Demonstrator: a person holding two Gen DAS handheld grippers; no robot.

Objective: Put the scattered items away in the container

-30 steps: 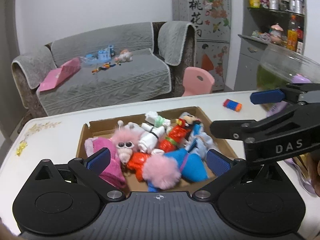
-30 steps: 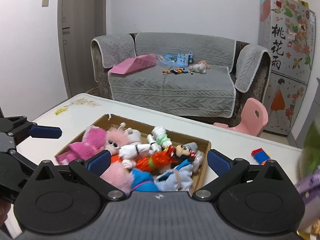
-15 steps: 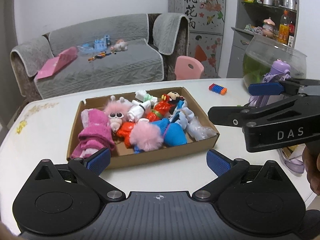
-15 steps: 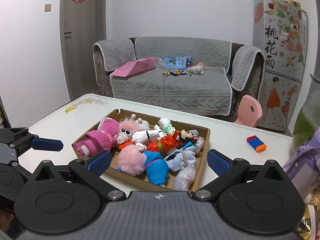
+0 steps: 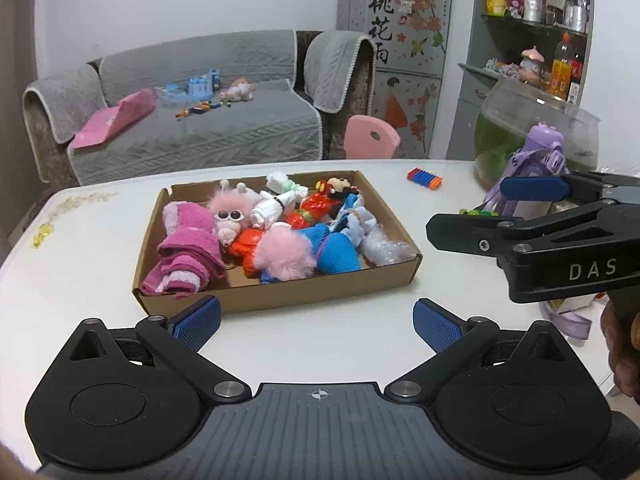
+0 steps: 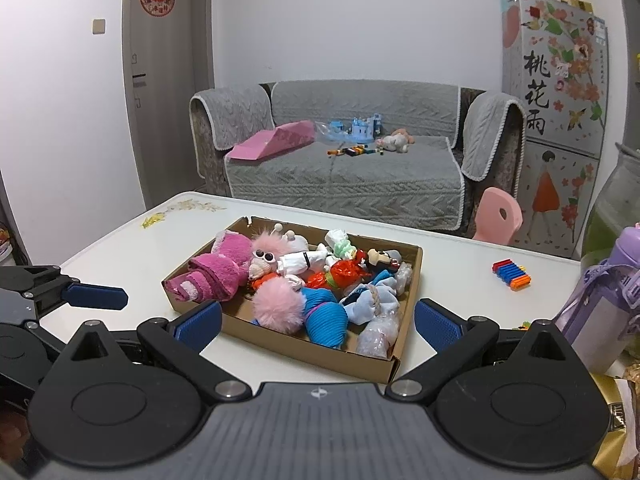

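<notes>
In the left wrist view, the left gripper filled the lower part of the frame, its jaws spread wide with nothing between the blue pads. Just above it, in the centre of the frame, a shallow cardboard box sat on the white table. The box was packed with soft toys: a folded magenta towel at its left end, a pink fuzzy creature with white goggles behind it, a pink pompom at the front, and a blue knitted toy to the right of that. One striped block toy lay alone on the table, apart from the box toward the upper right.

The right gripper reached in from the right edge of that frame. In the right wrist view, the right gripper's own jaws were likewise released and empty, set low in the frame just in front of the box's near corner. A purple bottle stood at the right edge.
</notes>
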